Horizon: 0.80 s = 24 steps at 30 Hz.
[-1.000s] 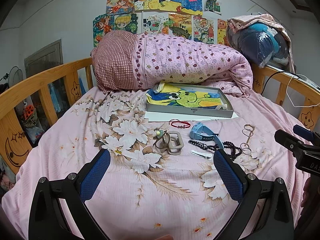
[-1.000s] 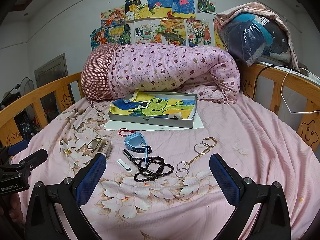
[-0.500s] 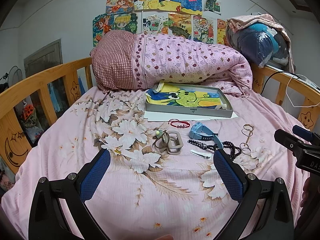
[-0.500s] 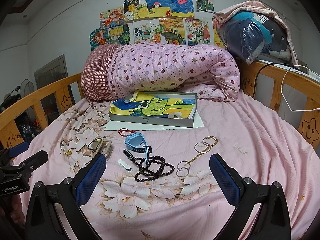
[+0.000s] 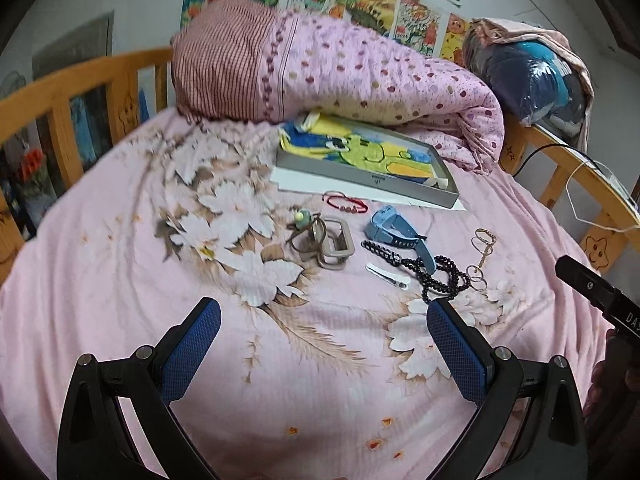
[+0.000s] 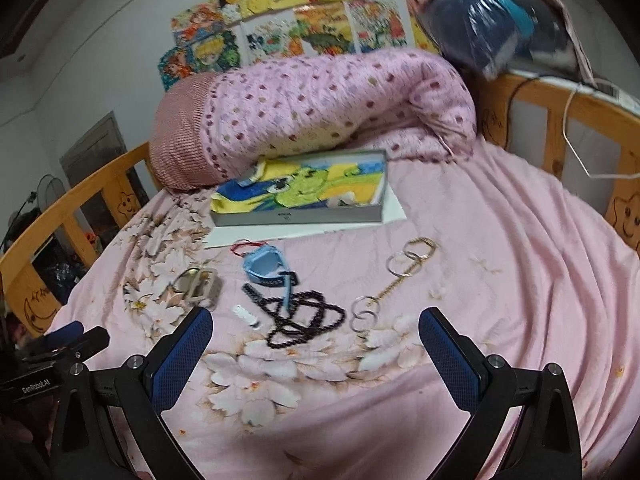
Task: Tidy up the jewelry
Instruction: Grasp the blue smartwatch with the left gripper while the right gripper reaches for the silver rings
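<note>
Hovering low over the pink bedspread (image 5: 120, 240), left gripper (image 5: 324, 340) and right gripper (image 6: 316, 340) spread wide, empty; black bead necklace (image 6: 304, 316) lies tangled beside the blue watch (image 6: 266, 266), before the tray (image 6: 300, 216).

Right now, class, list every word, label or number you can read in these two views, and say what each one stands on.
"GenRoboLAI": white print, as best it reads, on the black body of the left gripper, seen from the right wrist.
"DAS": cut-off white letters on the right gripper, seen from the left wrist.
Small dark mark on the grey box front wall: too blurred to read.
Wall drawings: no legible text.
</note>
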### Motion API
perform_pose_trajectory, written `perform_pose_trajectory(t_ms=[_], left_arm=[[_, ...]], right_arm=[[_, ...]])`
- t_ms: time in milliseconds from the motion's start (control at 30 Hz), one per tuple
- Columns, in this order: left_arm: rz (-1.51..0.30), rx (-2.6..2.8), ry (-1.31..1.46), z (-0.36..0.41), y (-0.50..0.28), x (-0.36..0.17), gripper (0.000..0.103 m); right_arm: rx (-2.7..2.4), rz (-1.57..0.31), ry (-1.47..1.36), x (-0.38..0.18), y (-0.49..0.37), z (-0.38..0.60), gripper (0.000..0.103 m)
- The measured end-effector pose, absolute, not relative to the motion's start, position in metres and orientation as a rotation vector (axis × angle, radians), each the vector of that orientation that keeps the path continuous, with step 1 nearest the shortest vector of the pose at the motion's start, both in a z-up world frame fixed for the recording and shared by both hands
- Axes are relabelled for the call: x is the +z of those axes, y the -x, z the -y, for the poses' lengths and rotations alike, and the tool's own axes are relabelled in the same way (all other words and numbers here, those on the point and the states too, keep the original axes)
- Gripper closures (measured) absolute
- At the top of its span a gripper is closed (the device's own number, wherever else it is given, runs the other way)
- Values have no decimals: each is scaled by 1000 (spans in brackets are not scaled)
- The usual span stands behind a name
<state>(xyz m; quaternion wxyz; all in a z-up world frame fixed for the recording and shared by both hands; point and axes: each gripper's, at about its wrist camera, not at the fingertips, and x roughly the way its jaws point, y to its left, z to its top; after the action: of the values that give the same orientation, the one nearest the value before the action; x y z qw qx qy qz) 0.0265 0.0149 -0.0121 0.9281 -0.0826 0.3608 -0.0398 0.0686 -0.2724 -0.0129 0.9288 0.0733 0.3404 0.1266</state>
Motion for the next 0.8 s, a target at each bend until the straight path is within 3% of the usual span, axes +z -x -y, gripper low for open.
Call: perform_pose_trajectory(t_ms=[333,800], left_arm=[[-811,-159,165,-11,-74,-20,2],[-838,-295,41,26,-154,-36,2]], right_arm=[[248,-706,-150,-20,-119,323,0],[378,-737,-144,-53,-203,321,0]])
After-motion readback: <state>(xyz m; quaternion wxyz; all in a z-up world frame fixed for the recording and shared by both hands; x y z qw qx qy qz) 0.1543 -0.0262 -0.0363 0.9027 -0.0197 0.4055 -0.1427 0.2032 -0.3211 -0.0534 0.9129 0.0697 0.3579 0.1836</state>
